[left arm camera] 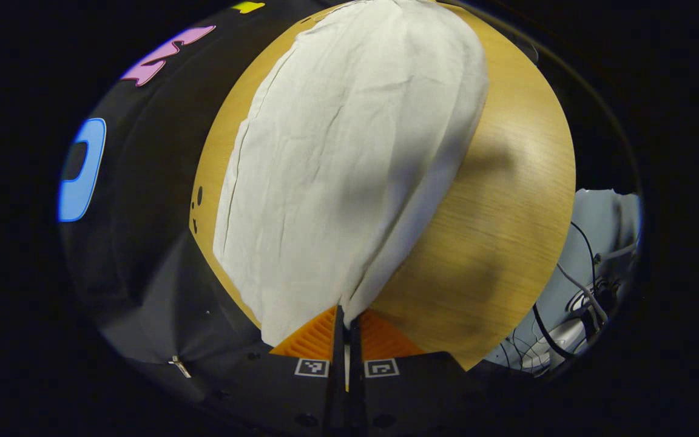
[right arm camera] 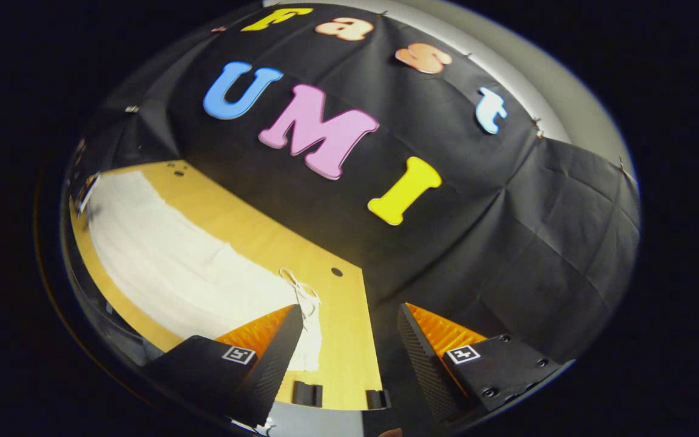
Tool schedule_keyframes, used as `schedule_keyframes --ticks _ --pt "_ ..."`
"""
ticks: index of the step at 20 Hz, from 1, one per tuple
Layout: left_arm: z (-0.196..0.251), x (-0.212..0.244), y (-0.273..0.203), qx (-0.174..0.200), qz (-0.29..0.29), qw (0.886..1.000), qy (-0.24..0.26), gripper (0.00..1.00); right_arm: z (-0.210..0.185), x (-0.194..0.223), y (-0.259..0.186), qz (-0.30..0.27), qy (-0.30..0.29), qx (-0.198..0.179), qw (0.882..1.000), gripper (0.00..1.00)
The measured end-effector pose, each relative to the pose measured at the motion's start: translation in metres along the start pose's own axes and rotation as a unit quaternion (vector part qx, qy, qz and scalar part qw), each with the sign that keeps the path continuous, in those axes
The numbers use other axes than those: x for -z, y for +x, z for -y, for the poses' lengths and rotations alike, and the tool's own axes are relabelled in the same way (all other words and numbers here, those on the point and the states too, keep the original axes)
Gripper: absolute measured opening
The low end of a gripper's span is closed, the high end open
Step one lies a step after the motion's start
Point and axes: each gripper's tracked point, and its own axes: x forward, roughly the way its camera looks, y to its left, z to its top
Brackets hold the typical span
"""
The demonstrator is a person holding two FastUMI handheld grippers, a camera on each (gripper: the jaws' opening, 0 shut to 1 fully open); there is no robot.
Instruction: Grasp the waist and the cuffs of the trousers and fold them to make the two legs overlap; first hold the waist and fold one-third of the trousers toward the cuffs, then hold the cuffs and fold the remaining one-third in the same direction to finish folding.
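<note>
A: Nearest the lens in the left gripper view, the left gripper (left arm camera: 346, 315) has its two fingers pressed together at six o'clock, with a fold of the white trousers (left arm camera: 349, 158) pinched between them.

B: And the cloth from there?

A: It fans out from the pinch toward twelve o'clock, lying wrinkled across the wooden table (left arm camera: 507, 230). A seam runs along its edge from about eight o'clock up to eleven. Bare tabletop shows at three o'clock, with a shadow across it.

B: The other hand's tool?

A: In the right gripper view, the right gripper (right arm camera: 349, 315) stands with its fingers spread wide and nothing between them. The trousers (right arm camera: 179, 267) lie at nine o'clock, stretched along the table (right arm camera: 343, 346), and a drawstring (right arm camera: 301, 291) rests at the garment's near end, just beside the finger toward seven o'clock.

B: Further out?

A: The black cloth wall (right arm camera: 507, 243) rises behind the table from one to four o'clock. In the left gripper view, cables (left arm camera: 580, 291) lie on the floor at four o'clock.
</note>
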Motion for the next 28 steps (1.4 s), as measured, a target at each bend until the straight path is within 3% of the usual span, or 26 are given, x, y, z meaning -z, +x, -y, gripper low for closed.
schedule_keyframes --ticks 3,5,7,11,15,17,20,21,25,28 --pt "-0.001 0.001 0.000 0.003 -0.008 1.000 0.000 0.07 -0.023 0.049 0.023 -0.035 -0.092 -0.049 0.994 0.97" --pt "-0.002 0.002 0.001 0.008 -0.017 1.000 -0.006 0.07 -0.042 0.079 0.032 -0.047 -0.153 -0.091 0.983 0.97" --pt "-0.002 0.003 0.001 0.016 -0.028 0.999 -0.026 0.07 -0.066 0.105 0.043 -0.046 -0.222 -0.137 0.964 0.96" --pt "-0.004 0.002 0.001 0.030 -0.057 0.996 -0.059 0.07 -0.103 0.159 0.068 -0.038 -0.331 -0.228 0.915 0.96" --pt "-0.003 0.001 0.001 0.029 -0.083 0.995 -0.051 0.07 -0.121 0.196 0.092 -0.041 -0.363 -0.272 0.890 0.95" --pt "-0.004 0.001 0.001 0.024 -0.089 0.994 -0.056 0.07 -0.125 0.191 0.107 -0.019 -0.385 -0.269 0.883 0.94" --pt "-0.004 0.001 0.002 0.012 -0.091 0.994 -0.051 0.07 -0.140 0.190 0.121 -0.013 -0.401 -0.284 0.871 0.80" --pt "-0.004 0.001 0.001 0.006 -0.088 0.995 -0.039 0.07 -0.144 0.190 0.124 -0.014 -0.402 -0.288 0.869 0.61" --pt "-0.004 0.005 0.001 -0.008 -0.085 0.996 -0.004 0.07 -0.149 0.197 0.130 -0.046 -0.416 -0.292 0.860 0.07" --pt "-0.004 0.007 0.002 0.006 -0.079 0.997 0.004 0.06 -0.147 0.203 0.124 -0.110 -0.373 -0.314 0.866 0.05"
